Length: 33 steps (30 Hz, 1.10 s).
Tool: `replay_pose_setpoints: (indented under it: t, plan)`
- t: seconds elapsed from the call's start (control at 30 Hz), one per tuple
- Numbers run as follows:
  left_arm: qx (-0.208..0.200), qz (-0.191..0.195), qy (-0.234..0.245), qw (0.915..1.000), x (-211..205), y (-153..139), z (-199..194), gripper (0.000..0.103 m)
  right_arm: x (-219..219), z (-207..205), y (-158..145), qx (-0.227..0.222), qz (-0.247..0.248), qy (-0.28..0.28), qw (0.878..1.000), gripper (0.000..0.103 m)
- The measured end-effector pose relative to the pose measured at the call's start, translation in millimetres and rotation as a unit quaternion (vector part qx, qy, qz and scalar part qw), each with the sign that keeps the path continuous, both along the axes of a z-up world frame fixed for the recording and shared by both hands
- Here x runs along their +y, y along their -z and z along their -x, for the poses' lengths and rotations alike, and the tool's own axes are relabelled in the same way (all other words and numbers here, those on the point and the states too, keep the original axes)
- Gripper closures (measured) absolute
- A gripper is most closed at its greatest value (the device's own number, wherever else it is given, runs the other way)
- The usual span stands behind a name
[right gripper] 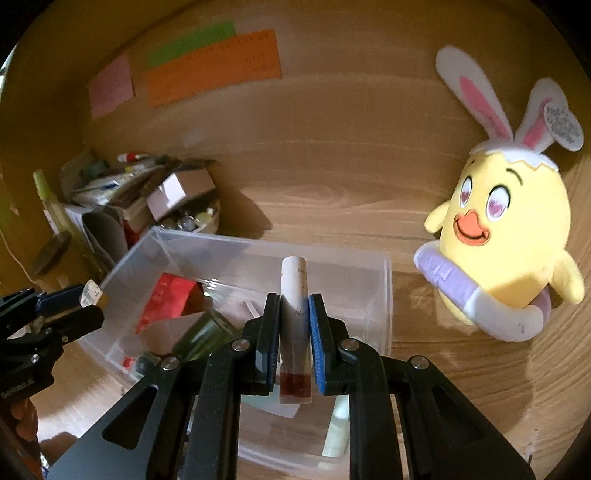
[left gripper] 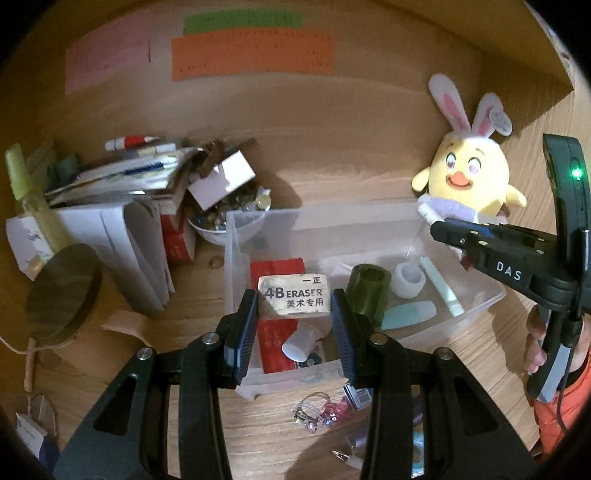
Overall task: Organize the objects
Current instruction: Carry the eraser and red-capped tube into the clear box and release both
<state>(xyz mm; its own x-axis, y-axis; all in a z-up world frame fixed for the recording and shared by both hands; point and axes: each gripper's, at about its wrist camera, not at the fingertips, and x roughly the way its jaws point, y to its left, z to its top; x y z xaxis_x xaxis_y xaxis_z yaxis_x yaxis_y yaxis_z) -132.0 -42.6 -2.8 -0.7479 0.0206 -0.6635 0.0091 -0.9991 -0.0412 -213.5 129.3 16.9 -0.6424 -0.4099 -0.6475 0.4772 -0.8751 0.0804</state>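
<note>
**Colours on the desk and in the bin**

Eraser [left gripper: 294,296]: cream-grey, black "4B ERASER" lettering. Left gripper [left gripper: 294,325] and right gripper [right gripper: 294,343]: black frames, blue pads. Tube [right gripper: 294,317]: white, dark red band at its lower end. Bin [left gripper: 480,306]: clear plastic. Inside it: red packet [left gripper: 277,271], dark green cup [left gripper: 369,291], pale mint strip [left gripper: 441,291]. Plush chick [right gripper: 506,236]: yellow, orange beak, white-and-pink rabbit ears, lilac-and-white ring. Paper notes on wall: pink [left gripper: 105,59], green [left gripper: 242,22], orange [left gripper: 253,55]. Desk [left gripper: 207,288]: light wood grain.
</note>
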Motion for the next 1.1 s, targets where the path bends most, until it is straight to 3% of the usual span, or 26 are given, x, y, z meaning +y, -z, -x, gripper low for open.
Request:
replay_pose_setpoints:
  t: [0.5,0.93,1.1]
  plan:
    - [-0.034,0.010,0.029,0.9989,18.3,21.7,16.8,0.064,-10.1,11.8,27.3,-0.025,-0.029,-0.006,0.999,0.089]
    - [-0.041,0.011,0.031,0.9986,18.9,23.9,20.1,0.064,-18.6,8.3,34.2,-0.028,-0.054,-0.015,0.998,0.089]
    - [-0.040,0.007,0.027,0.9988,18.5,19.7,16.5,0.053,-22.9,3.0,33.2,-0.028,-0.059,-0.022,0.998,0.076]
